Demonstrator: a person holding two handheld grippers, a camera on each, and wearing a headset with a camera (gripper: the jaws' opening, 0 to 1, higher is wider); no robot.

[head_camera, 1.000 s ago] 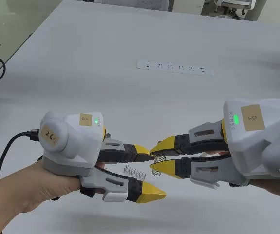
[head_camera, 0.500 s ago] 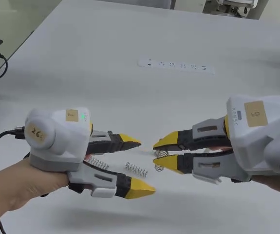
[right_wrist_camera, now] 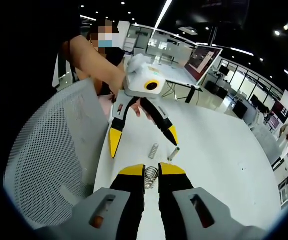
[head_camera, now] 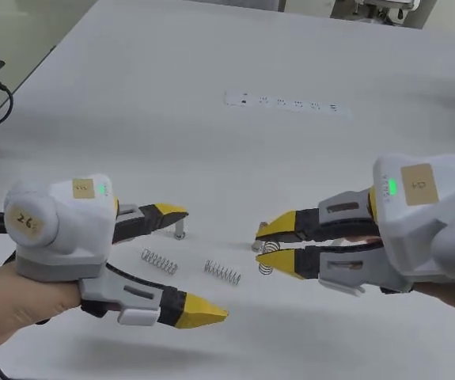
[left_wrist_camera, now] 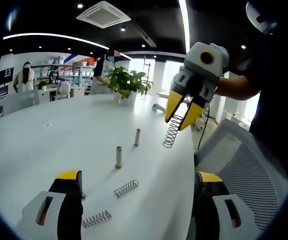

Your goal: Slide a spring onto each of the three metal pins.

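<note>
On my white bench (head_camera: 211, 95), the right hand-held gripper (head_camera: 262, 244) pinches a coiled steel spring (head_camera: 267, 264); the left hand-held gripper (head_camera: 204, 263) gapes wide, lower left.

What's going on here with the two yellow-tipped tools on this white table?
A person holds a gripper in each hand over the table. The right gripper is shut on a small spring, which hangs from its tips. The left gripper is open and holds nothing. Two loose springs lie on the table. The two upright metal pins in the left gripper view are bare.
</note>
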